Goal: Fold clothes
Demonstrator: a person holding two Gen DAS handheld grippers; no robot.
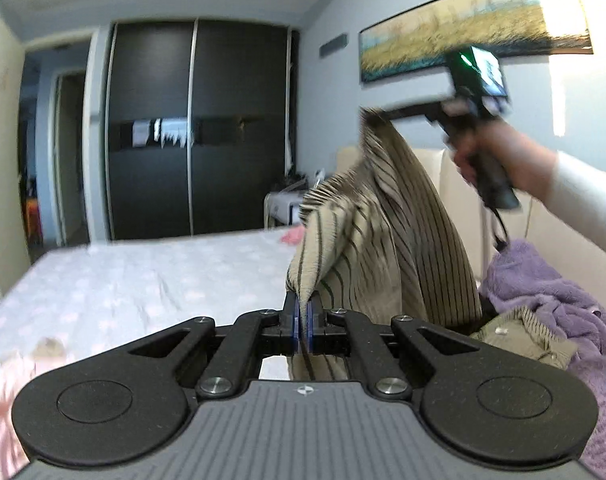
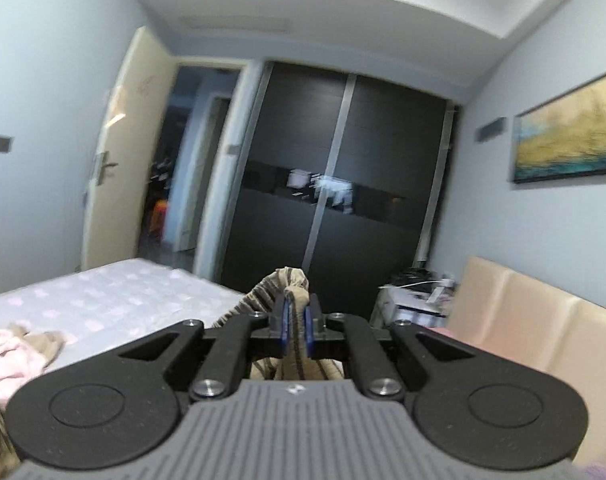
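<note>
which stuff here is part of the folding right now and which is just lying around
In the job:
- striped garment, held up off the bed
- left gripper, shut on it
- right gripper, shut on it

Lying about:
- purple fleece
- pink clothing on the bed
- painting
- wardrobe

Both wrist views face the dark wardrobe (image 1: 195,128) across the bed (image 2: 115,300).
</note>
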